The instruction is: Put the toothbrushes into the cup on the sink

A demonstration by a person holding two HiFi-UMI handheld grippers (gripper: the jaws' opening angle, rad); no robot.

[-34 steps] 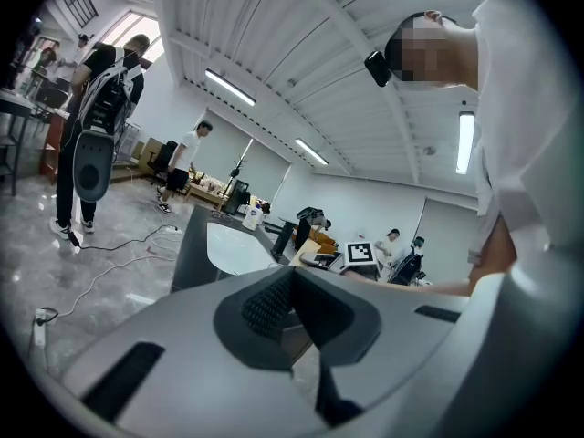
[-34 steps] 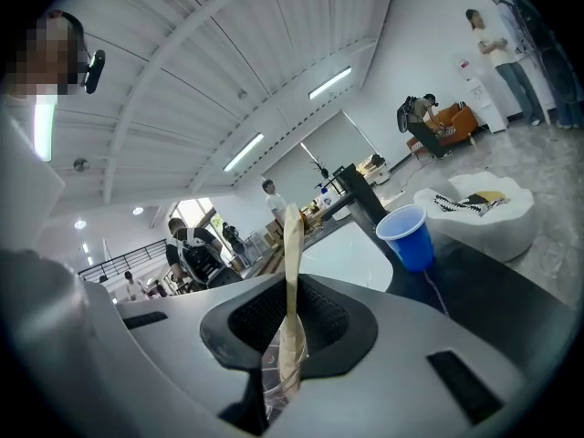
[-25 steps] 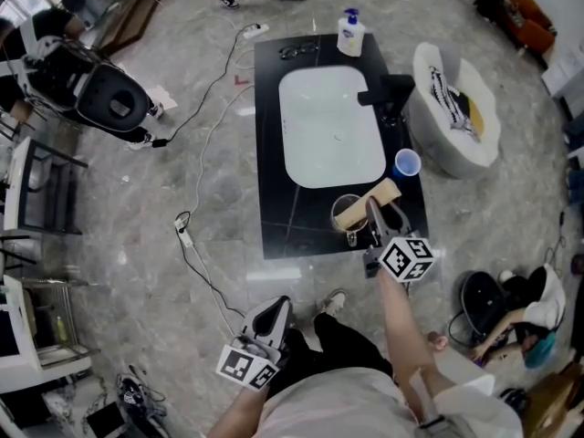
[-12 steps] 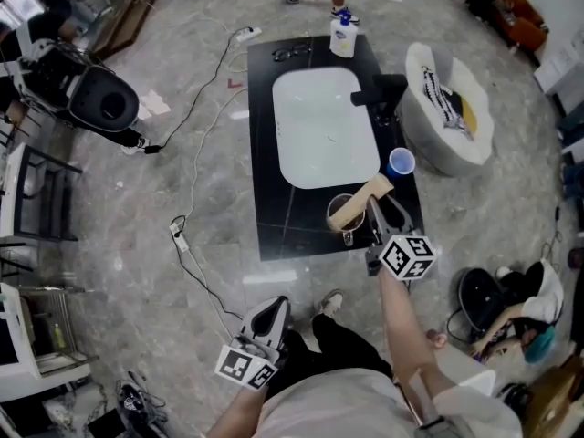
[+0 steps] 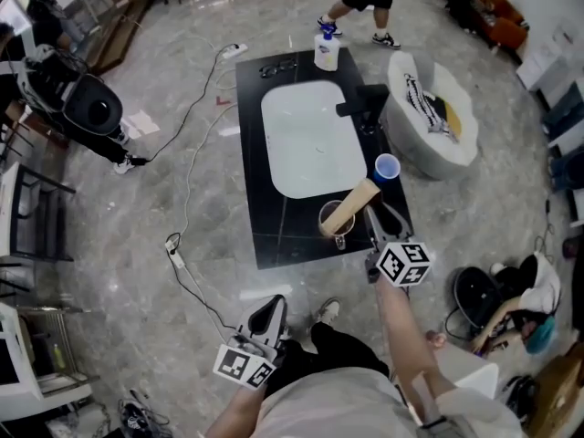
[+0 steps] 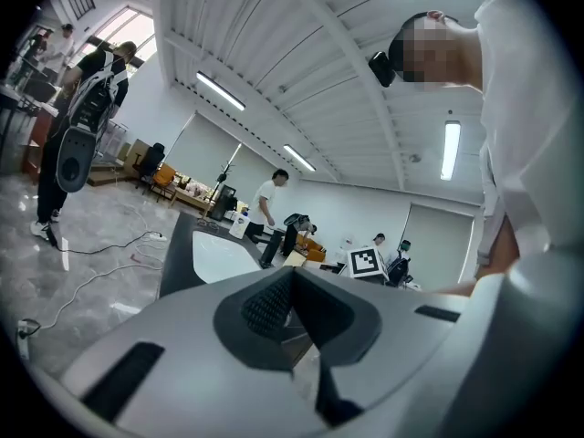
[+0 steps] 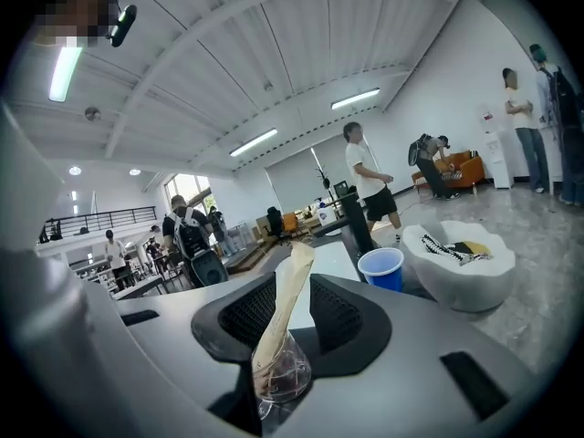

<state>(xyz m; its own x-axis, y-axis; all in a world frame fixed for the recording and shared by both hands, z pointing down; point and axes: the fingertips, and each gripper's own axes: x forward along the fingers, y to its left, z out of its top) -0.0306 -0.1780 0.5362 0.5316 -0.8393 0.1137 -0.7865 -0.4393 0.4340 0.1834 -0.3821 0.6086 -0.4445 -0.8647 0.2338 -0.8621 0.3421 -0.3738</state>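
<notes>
my right gripper is partly open, holding nothing; just ahead of its jaws on the counter stands the glass cup, a wrapped toothbrush leaning in it. my left gripper is closed, empty

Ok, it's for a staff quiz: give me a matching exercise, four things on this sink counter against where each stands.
Things
1. white plastic pump bottle
2. blue plastic cup
3. clear glass cup holding a tan wrapped stick
4. black faucet
Places
A. black counter's near end, beside the right tongs
B. far end, beyond the white basin
C. counter's right edge, by the basin's near corner
D. basin's right side, toward its far end
Pairs: 1-B, 2-C, 3-A, 4-D
</notes>
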